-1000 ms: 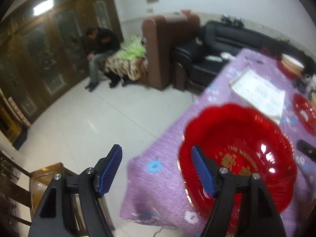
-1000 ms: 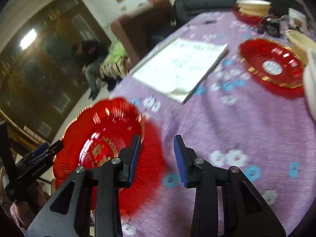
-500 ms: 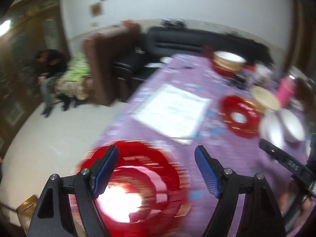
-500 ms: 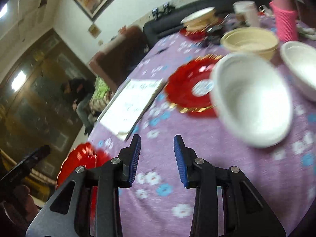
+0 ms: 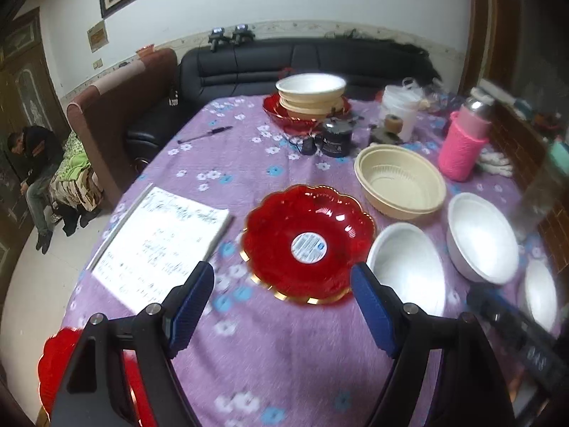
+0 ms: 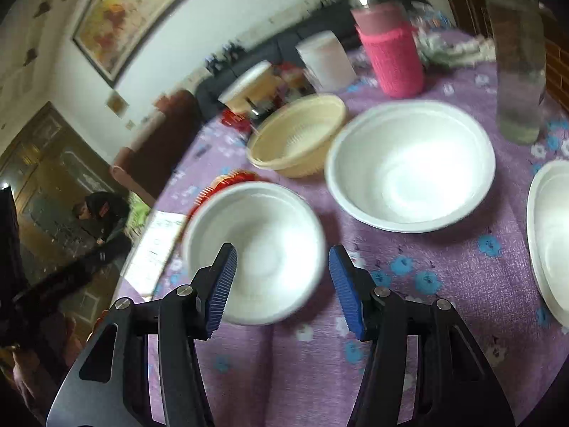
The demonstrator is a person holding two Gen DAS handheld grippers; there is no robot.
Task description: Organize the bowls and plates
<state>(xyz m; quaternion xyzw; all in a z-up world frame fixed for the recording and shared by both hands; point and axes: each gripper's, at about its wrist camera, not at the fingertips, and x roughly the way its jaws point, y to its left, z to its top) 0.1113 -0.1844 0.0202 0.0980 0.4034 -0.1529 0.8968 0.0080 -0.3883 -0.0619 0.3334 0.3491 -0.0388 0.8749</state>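
White bowl [image 6: 254,249] is sitting on the purple counter [image 6: 444,267], beside red plate [image 5: 307,243]; right claw [image 6: 281,286] is opening, empty, straddling it; left claw [image 5: 282,307] is gaping wide, empty; advise gripping one rim wall squarely, lifting level.

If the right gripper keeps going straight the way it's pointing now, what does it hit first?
Most likely the nearest white bowl. The right gripper, its jaws opening with nothing between them, points at that bowl's near rim. Depth is hard to judge through the fisheye blur, so it may meet the purple tablecloth just short of it.
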